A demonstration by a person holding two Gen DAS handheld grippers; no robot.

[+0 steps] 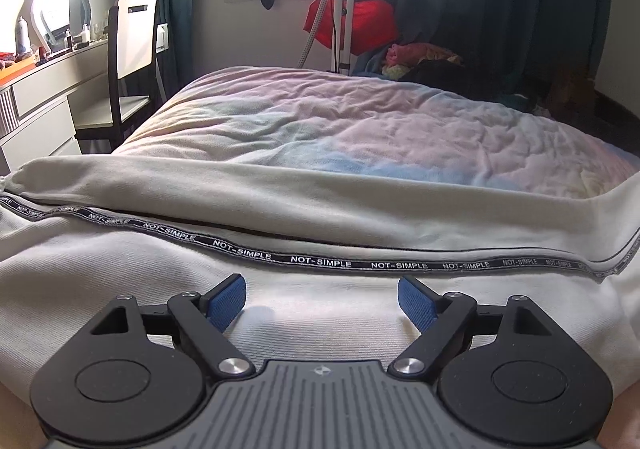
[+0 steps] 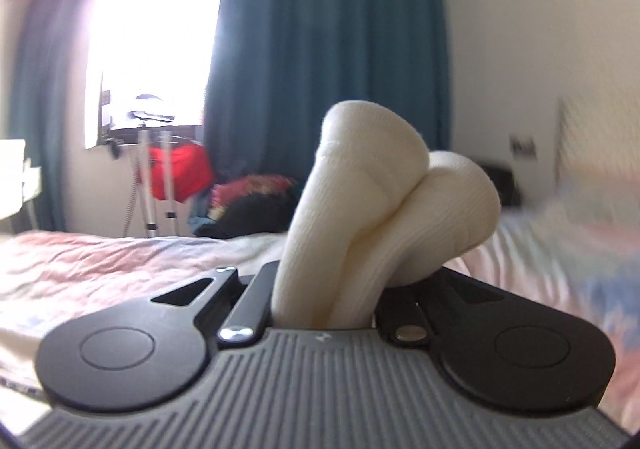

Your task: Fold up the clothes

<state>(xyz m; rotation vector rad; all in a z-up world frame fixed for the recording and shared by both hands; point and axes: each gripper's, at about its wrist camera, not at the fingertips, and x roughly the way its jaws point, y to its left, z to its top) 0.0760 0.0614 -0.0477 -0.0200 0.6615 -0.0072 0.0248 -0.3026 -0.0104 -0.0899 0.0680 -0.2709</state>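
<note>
The cream garment lies spread across the near end of the bed, its lettered black tape running side to side with a fold of cloth just beyond it. The left gripper hangs low over this cloth, angled down at it with its blue pads wide apart and nothing between them — placed, by the look of it, to pin or steady the body of the garment while the other end is carried.

The right gripper is clamped tight on a thick bunch of the same cream ribbed cloth, which bulges up in two rounded lobes above the jaws. It points roughly level across the bed — a pose that suits lifting a part clear to bring it over for a fold.
</note>
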